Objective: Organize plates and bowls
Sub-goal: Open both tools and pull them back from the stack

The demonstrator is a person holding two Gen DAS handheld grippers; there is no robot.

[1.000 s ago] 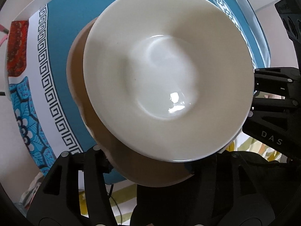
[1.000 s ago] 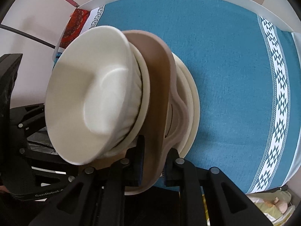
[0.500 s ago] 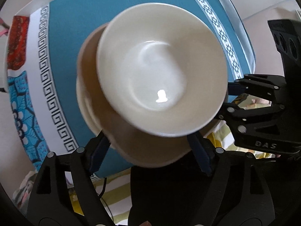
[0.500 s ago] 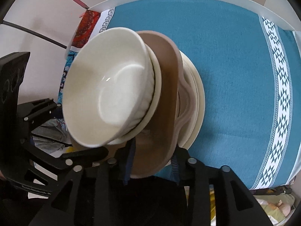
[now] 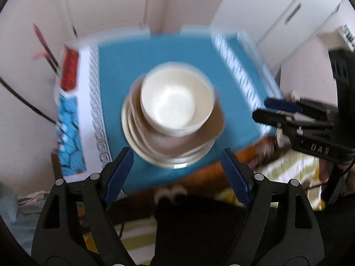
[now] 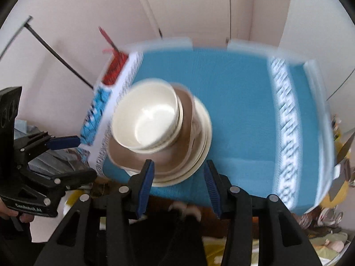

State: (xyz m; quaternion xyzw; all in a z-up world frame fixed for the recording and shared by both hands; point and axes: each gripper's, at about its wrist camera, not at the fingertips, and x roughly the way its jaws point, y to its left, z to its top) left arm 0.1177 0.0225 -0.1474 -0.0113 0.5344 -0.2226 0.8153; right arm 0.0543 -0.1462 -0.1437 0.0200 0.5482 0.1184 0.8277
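bowls (image 5: 176,104) sit nested on top of a stack: cream bowl in cream bowl, then a brown plate (image 5: 214,122), then cream plates (image 5: 135,141) at the bottom. the whole stack stands on the teal-clothed desk (image 5: 124,71), close to its near edge and towards the patterned white border of the cloth. both views are smeared, so fine detail on the rims is hard to read.

left claw (image 5: 177,161) is spread wide, its blue pads either side of the stack in the picture but clear of it, nothing between them. right claw (image 6: 178,177) stands partly spread with a plain gap between its pads, also pinching nothing; the brown plate's rim shows just beyond it, untouched. each claw appears in the other's view, off to the side of the stack.

judging by how things lie, the stacking looks done or very nearly so, and the step in hand is getting clear of the pile. to do that well, both claws should go away from the stack without drifting sideways into the plate rims, since the top bowls sit a little off centre over the brown plate and a nudge could slide them. if any tidying is wanted, centre the bowls with a light push low on the bowl wall, one claw steadying the plates.
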